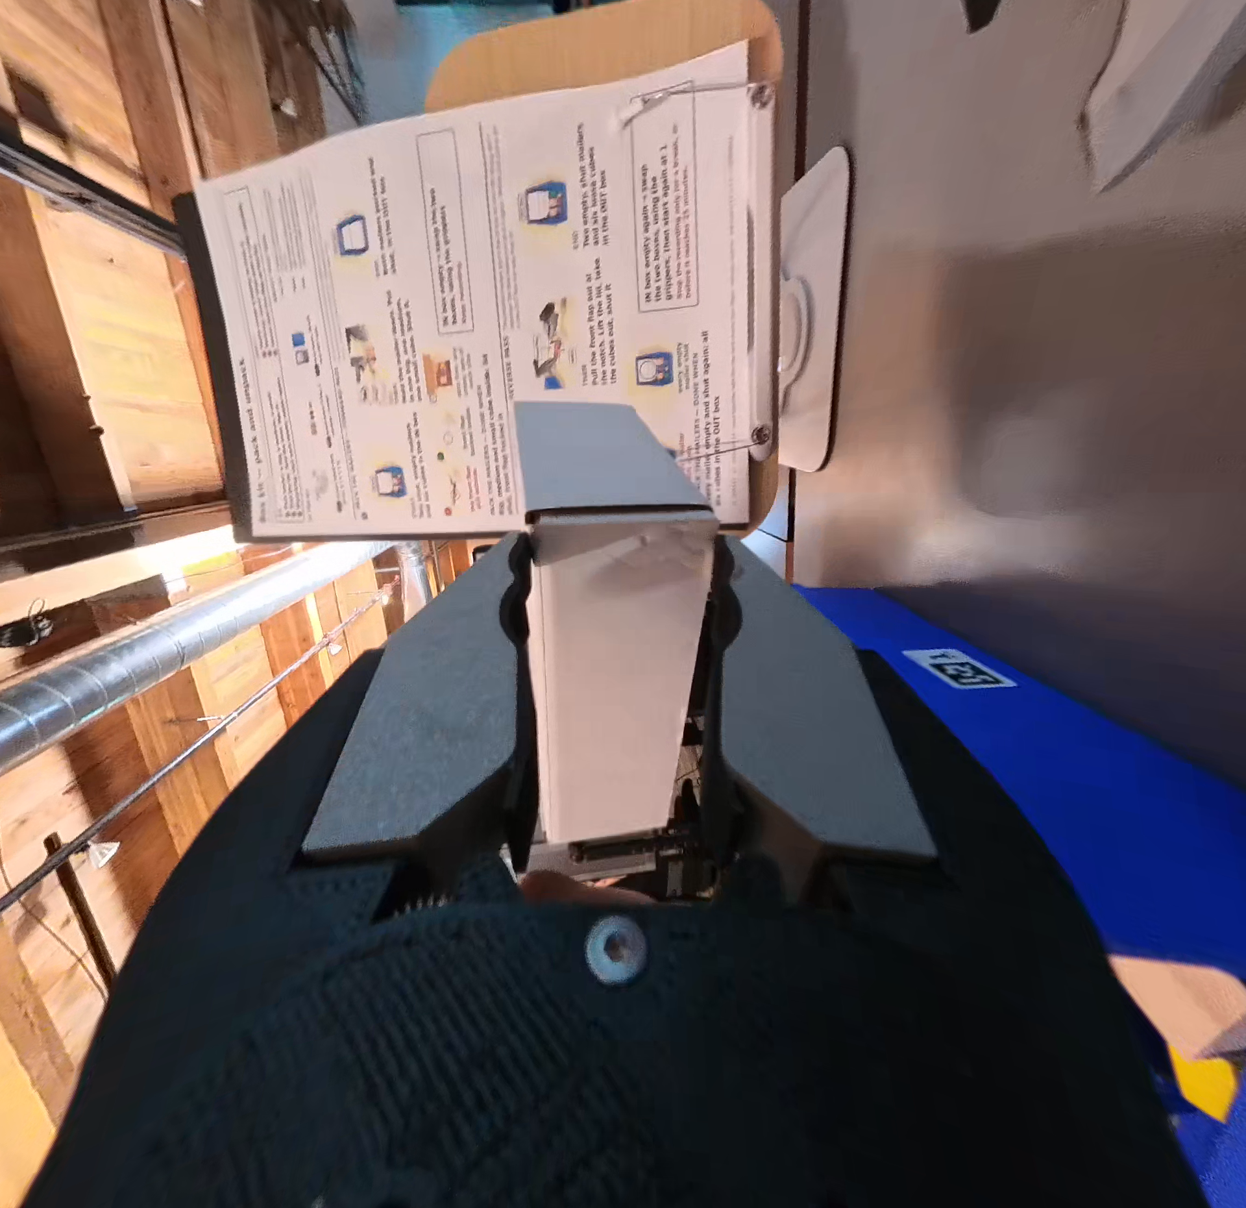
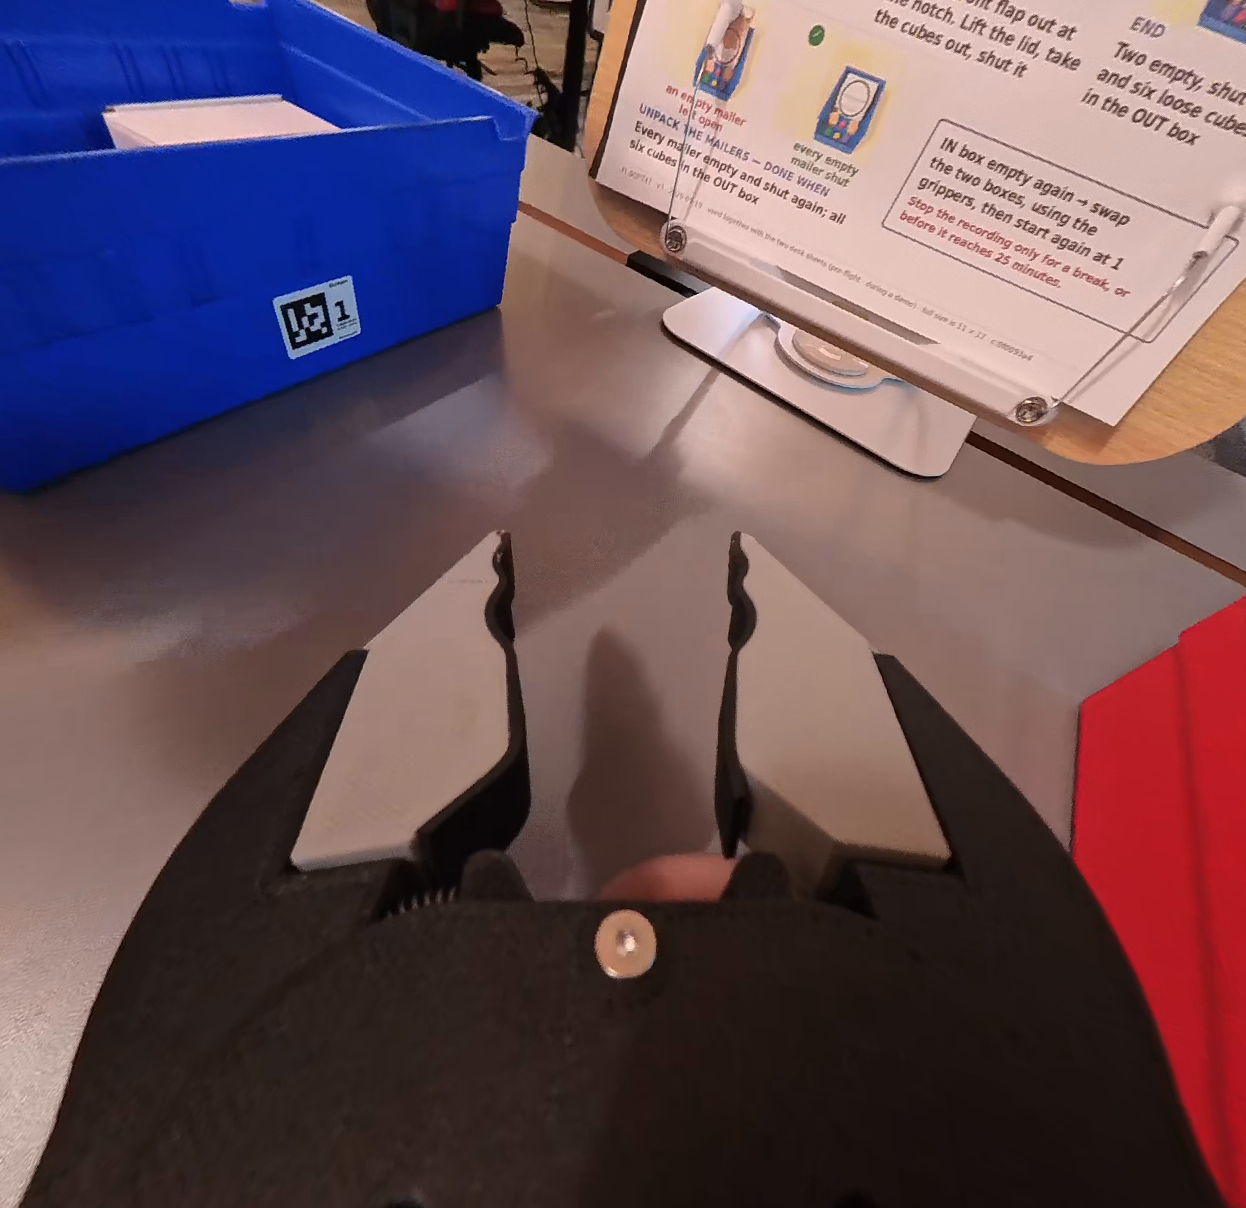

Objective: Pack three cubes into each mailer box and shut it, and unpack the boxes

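Note:
My left gripper (image 1: 620, 548) is shut on a white mailer box (image 1: 607, 670), held edge-on between both fingers; the view is rolled on its side and the box sticks out past the fingertips. A blue bin (image 1: 1052, 771) lies beside it at the right. My right gripper (image 2: 620, 548) is open and empty, low over the grey table (image 2: 607, 474). The blue bin (image 2: 202, 265) stands at the upper left in the right wrist view, with another white mailer box (image 2: 216, 120) lying flat inside it. No cubes show.
An instruction sheet on a wooden stand (image 2: 944, 164) with a white base (image 2: 829, 380) stands at the table's far right; it also shows in the left wrist view (image 1: 472, 312). A red bin (image 2: 1173, 838) sits at the right edge. A yellow piece (image 1: 1207, 1084) shows low right.

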